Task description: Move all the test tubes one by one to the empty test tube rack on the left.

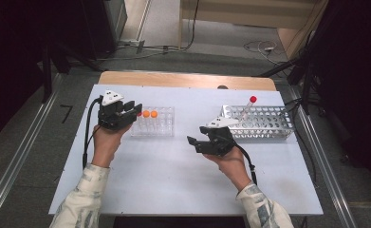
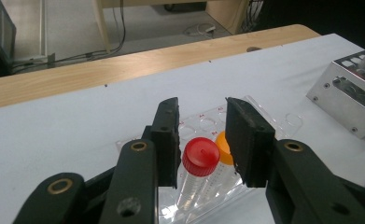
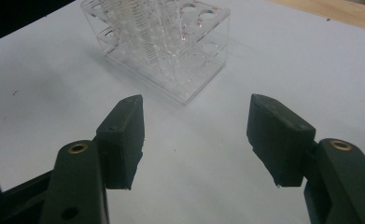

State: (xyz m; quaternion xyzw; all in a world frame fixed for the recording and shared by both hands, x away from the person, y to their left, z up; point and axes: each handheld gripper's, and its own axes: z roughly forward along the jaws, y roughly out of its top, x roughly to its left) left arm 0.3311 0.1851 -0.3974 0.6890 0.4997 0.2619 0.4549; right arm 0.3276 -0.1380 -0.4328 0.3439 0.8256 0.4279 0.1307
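While the left claw (image 2: 201, 140) sits near the tabletop's (image 1: 173, 175) left edge, its two black jaws stand on either side of a red-capped tube (image 2: 200, 161), which is upright in the clear plastic rack (image 1: 160, 127). Seen in the left gripper view, the jaws are narrow; the left jaw looks to lie against the red cap, while a small gap shows between the cap and the right jaw, so the tube is between the jaws but not clamped. An orange-capped tube (image 2: 223, 145) stands just behind the red one in the same rack, and in the high view two orange caps (image 1: 150, 114) show side by side at the rack's left end. That clear rack lies in the left half of the tabletop, toward the far edge. The right claw (image 3: 196, 140) is held in the right half, nearer the middle, with its jaws spread wide and nothing between them; its own view looks across bare white surface toward the clear rack. Just behind the right hand (image 1: 230, 159), a metal rack (image 1: 268, 124) sits near the far right corner, with one red-capped tube (image 1: 247, 107) leaning in it.
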